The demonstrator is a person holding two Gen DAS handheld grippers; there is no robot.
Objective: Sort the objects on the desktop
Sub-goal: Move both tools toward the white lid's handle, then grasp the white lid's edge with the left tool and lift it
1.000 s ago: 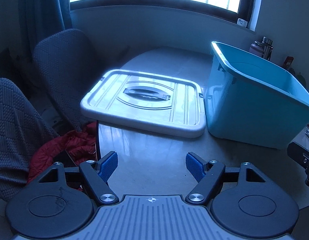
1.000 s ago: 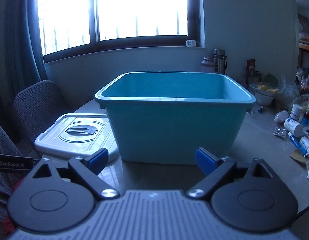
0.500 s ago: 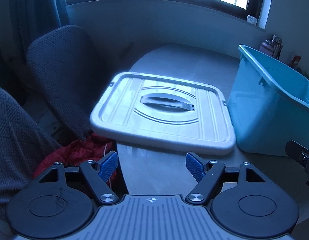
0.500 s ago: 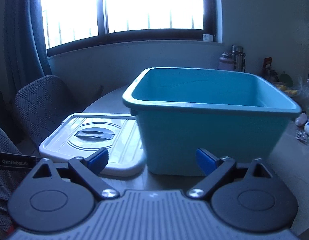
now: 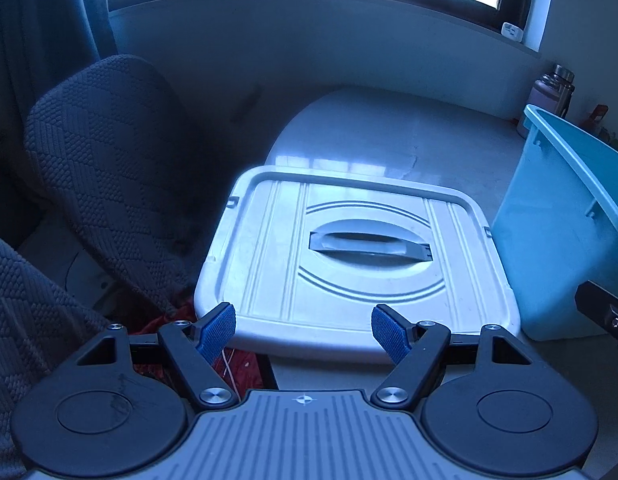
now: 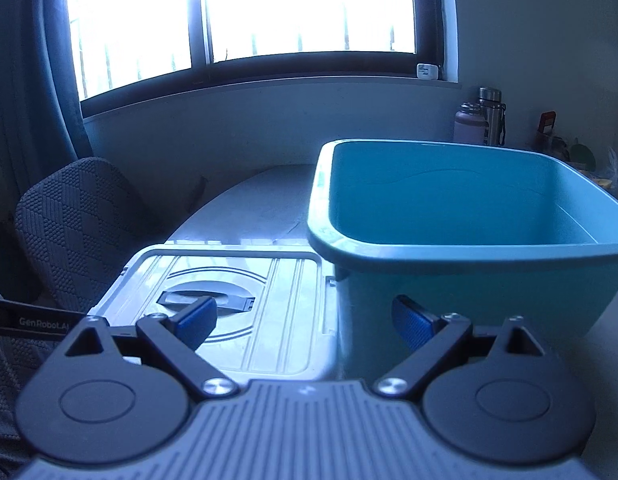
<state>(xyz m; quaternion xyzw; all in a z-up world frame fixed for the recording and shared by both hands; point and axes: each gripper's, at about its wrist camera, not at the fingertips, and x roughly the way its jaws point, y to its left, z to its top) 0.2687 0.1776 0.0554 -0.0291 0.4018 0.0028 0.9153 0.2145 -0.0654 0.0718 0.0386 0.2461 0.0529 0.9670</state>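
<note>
Lid (image 5: 349,256) flat beside teal bin (image 6: 469,240), both grippers open — empty

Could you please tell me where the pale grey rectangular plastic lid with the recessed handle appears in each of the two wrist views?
Left wrist view: the pale grey rectangular plastic lid fills the centre, flat on the table, just beyond the open tongs.
Right wrist view: the lid lies lower left of centre, partly behind one tong finger.
Shared landmark: the teal plastic tub stands close beside the lid, on the right of it in both views.
</note>
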